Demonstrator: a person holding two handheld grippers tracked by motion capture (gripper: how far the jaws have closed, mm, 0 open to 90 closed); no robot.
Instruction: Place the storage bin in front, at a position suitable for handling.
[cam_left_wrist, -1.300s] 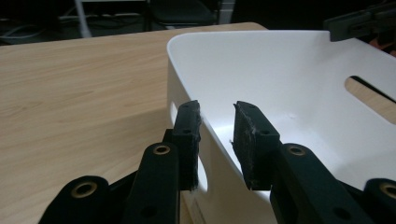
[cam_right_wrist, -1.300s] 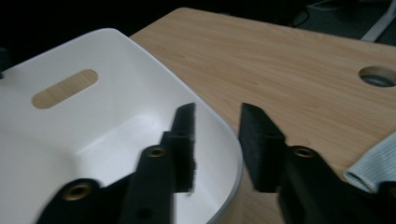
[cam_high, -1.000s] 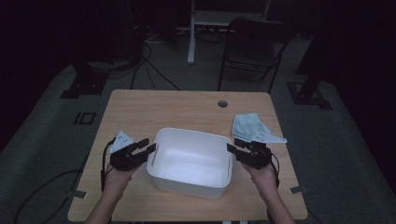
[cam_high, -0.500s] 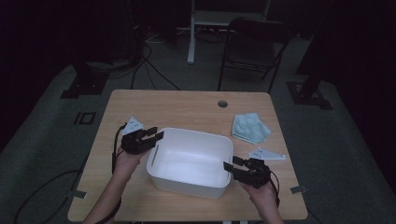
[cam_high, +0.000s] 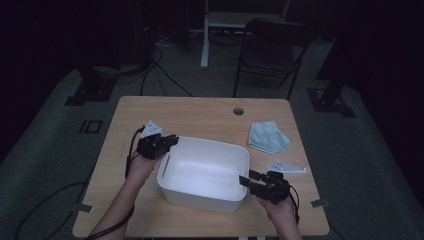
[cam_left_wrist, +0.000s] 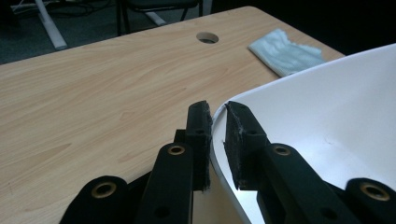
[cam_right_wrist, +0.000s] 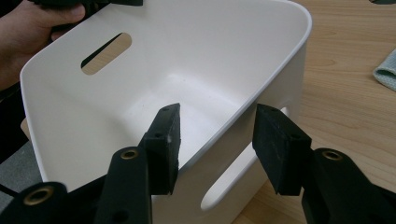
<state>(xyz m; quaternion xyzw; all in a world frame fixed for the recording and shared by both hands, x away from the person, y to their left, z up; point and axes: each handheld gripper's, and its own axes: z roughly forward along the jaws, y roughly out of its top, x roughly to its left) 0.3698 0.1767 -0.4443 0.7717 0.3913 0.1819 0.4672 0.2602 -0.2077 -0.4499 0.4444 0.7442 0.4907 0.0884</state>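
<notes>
A white plastic tub (cam_high: 202, 201) stands in the middle of the wooden table (cam_high: 195, 116). My left gripper (cam_high: 170, 140) is at the tub's far left corner. In the left gripper view its jaws (cam_left_wrist: 215, 113) have just been closing, and the pads now press on the thin rim of the tub (cam_left_wrist: 327, 107) from both sides. My right gripper (cam_high: 244, 179) is at the near right corner. In the right gripper view it (cam_right_wrist: 217, 125) straddles the side wall of the tub (cam_right_wrist: 210, 60) above a handle slot, with clear gaps to both pads.
A folded pale blue cloth (cam_high: 268, 136) lies on the table to the right of the tub, also visible as the cloth (cam_left_wrist: 287, 44) in the left gripper view. A round cable hole (cam_high: 238, 111) is near the far edge. A chair (cam_high: 272, 45) stands beyond the table.
The left gripper has moved away from me and rightward to the tub's far left corner and narrowed onto the rim. The right gripper has come toward me to the near right corner.
</notes>
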